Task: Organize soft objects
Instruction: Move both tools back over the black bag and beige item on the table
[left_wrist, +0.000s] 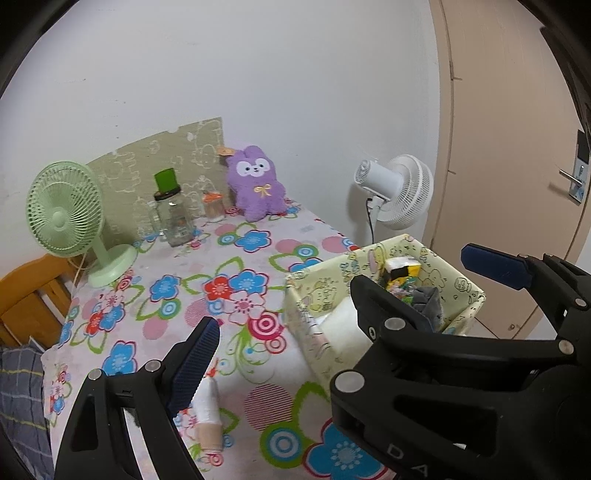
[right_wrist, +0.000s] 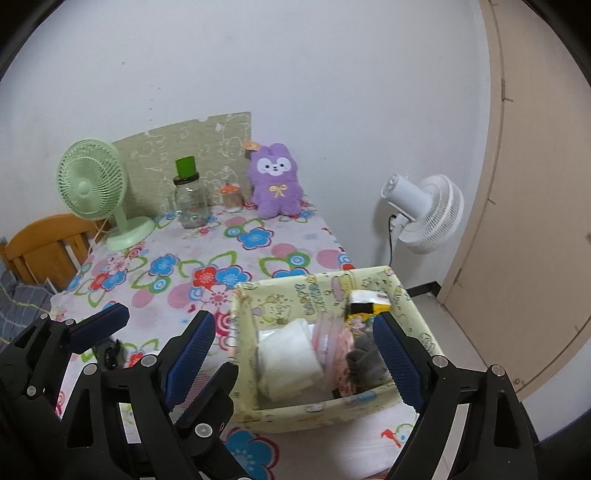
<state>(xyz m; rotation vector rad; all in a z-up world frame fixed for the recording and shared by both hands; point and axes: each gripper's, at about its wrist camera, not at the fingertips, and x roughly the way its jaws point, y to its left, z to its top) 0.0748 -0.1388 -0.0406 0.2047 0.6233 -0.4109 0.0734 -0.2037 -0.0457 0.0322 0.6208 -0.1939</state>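
Right wrist view: your right gripper (right_wrist: 293, 352) is spread wide, nothing pinched, the yellow fabric bin (right_wrist: 295, 408) just beyond its tips. Inside lie one white folded cloth (right_wrist: 286, 360), one pink pouch (right_wrist: 330, 345), one grey sock (right_wrist: 364, 360). Your left gripper (left_wrist: 340, 291) is spread too, holding nothing. One purple plush (right_wrist: 275, 181) sits far back; two fans.

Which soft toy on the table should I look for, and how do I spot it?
Start at the floral tablecloth and follow it to the far edge by the white wall. The purple plush bunny sits upright there, right of a glass jar. It alone is fuzzy, with a white face and yellow bow.
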